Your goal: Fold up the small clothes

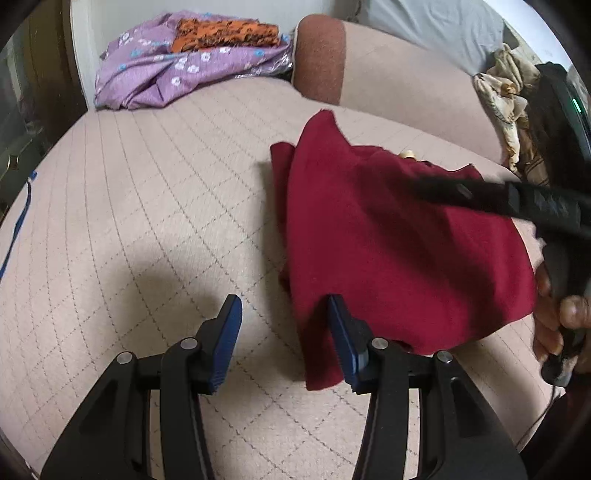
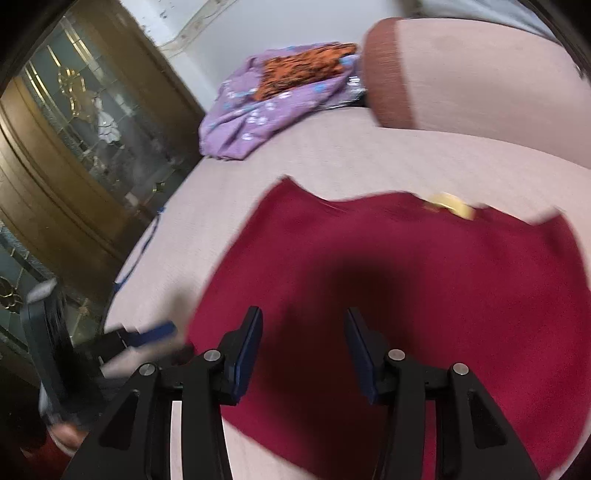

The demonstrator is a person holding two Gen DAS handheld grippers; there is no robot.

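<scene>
A dark red garment lies partly folded on the beige quilted bed cover. My left gripper is open at the garment's near left edge; its right finger touches the cloth edge, its left finger is over bare cover. My right gripper is open and hovers over the middle of the red garment. It shows in the left wrist view as a blurred black arm across the cloth. The left gripper shows blurred at lower left of the right wrist view.
A purple floral cloth with an orange patterned piece lies at the bed's far end, beside a bolster. Crumpled beige cloth sits at far right. A wooden glass cabinet stands left of the bed.
</scene>
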